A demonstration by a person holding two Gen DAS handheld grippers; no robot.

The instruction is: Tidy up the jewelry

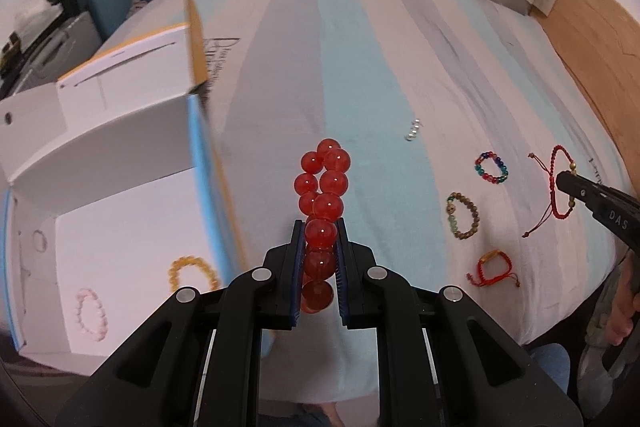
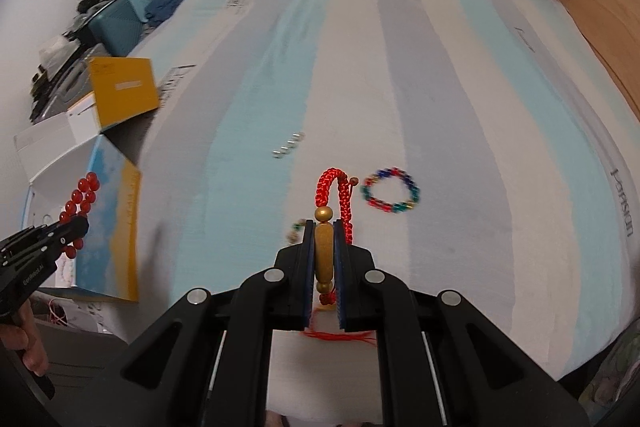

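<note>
My left gripper [image 1: 320,227] is shut on a red bead bracelet [image 1: 324,183] and holds it above the striped bed, right of the open white box [image 1: 120,219]. It also shows at the left of the right wrist view [image 2: 80,223]. The box holds a yellow bead bracelet [image 1: 194,273] and a pink bead bracelet [image 1: 92,313]. My right gripper [image 2: 323,227] is shut on a red cord bracelet with a gold bead [image 2: 324,247]. A multicolour bead bracelet [image 2: 391,195] lies just right of it.
On the bed sheet [image 1: 360,67] lie a brown bead bracelet [image 1: 462,215], a second red cord bracelet [image 1: 492,269] and small silver beads [image 1: 413,131]. The box's yellow flap [image 2: 122,93] stands up. A wooden bed frame [image 1: 600,39] is at right, clutter at far left.
</note>
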